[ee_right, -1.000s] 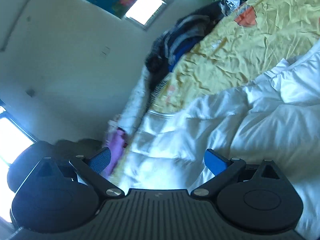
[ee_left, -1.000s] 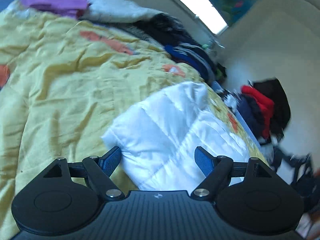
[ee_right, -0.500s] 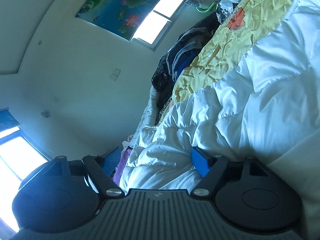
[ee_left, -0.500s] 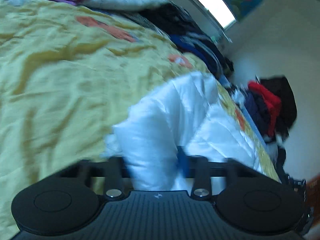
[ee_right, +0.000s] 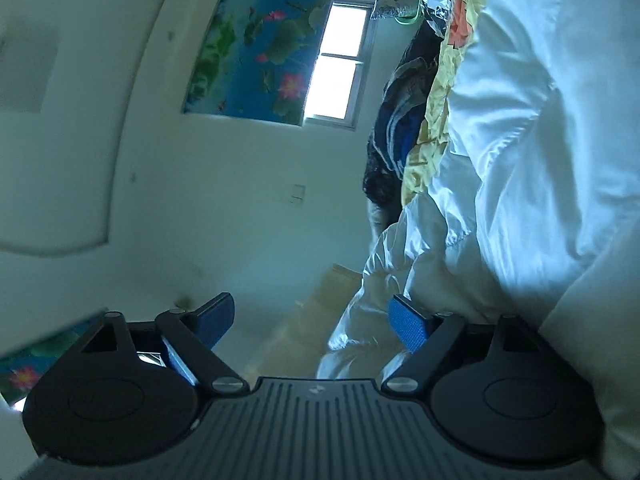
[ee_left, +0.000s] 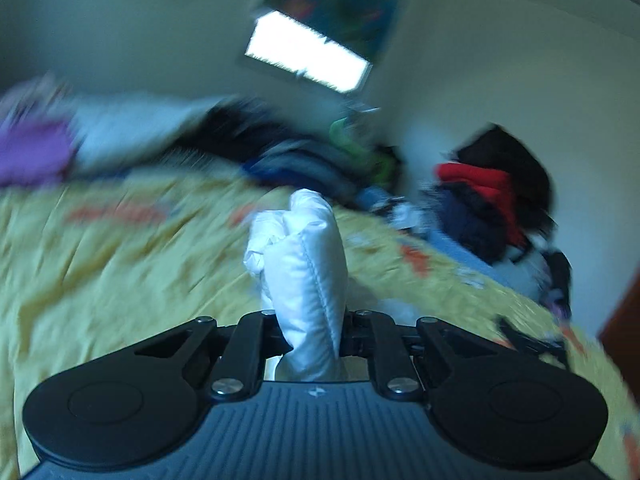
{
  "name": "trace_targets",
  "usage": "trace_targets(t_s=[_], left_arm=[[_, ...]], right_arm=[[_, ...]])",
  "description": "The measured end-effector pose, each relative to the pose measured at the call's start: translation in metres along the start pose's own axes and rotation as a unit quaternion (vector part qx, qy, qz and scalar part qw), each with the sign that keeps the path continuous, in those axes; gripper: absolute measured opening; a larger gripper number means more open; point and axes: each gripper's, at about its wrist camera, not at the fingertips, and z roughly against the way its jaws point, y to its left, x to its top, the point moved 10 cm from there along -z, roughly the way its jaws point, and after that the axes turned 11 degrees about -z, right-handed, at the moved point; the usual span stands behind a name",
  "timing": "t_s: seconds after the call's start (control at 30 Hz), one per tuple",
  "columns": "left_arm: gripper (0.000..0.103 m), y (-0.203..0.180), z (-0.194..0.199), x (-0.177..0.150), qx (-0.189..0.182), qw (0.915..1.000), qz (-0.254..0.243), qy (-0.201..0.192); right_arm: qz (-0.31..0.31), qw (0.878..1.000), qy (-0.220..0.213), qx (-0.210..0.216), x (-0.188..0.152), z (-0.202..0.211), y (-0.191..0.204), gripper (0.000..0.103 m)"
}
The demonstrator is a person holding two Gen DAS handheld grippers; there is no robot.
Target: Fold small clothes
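Observation:
A white padded garment stands up in a pinched fold above the yellow quilt. My left gripper has this fold between its pads; the jaws are closing and press on it. The left wrist view is blurred by motion. In the right wrist view the same white garment fills the right side, draped over the quilt's edge. My right gripper is tilted up towards the wall, its jaws opening. A hanging edge of the garment lies beside the right blue pad; the left pad touches nothing.
Dark and blue clothes are heaped along the bed's far side, with a purple garment at far left. Red and black clothes are piled at the right. A window and a lotus picture hang on the wall.
The left jaws went from wide open around the garment's corner to pinched on it, and lifted the fold off the quilt. The right gripper sank and rolled, now facing the wall.

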Motion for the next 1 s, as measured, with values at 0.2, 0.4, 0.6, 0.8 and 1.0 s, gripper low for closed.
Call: trace_targets(t_s=[0.2,0.4,0.6,0.8,1.0], left_arm=[[0.014,-0.072,0.013,0.013,-0.038,0.9925,-0.104,-0.052],[0.014,-0.079,0.01,0.01,-0.046,0.9913,-0.111,-0.053],[0.014,-0.109,0.017,-0.002,-0.083,0.9802,-0.167,-0.065],[0.014,-0.146,0.027,-0.01,-0.123,0.9643,-0.223,-0.071],[0.014,-0.195,0.032,-0.026,-0.176,0.9419,-0.278,-0.069]], right_arm=[[-0.101,0.994,-0.01,-0.035,0.013,0.008,0.003,0.085],[0.028,0.984,0.035,-0.175,0.006,0.02,0.03,0.07],[0.145,0.926,0.11,-0.33,-0.02,0.0,-0.021,0.037],[0.09,0.951,0.067,-0.289,-0.003,0.025,0.019,0.065],[0.08,0.967,-0.027,-0.24,0.031,0.112,0.077,0.08]])
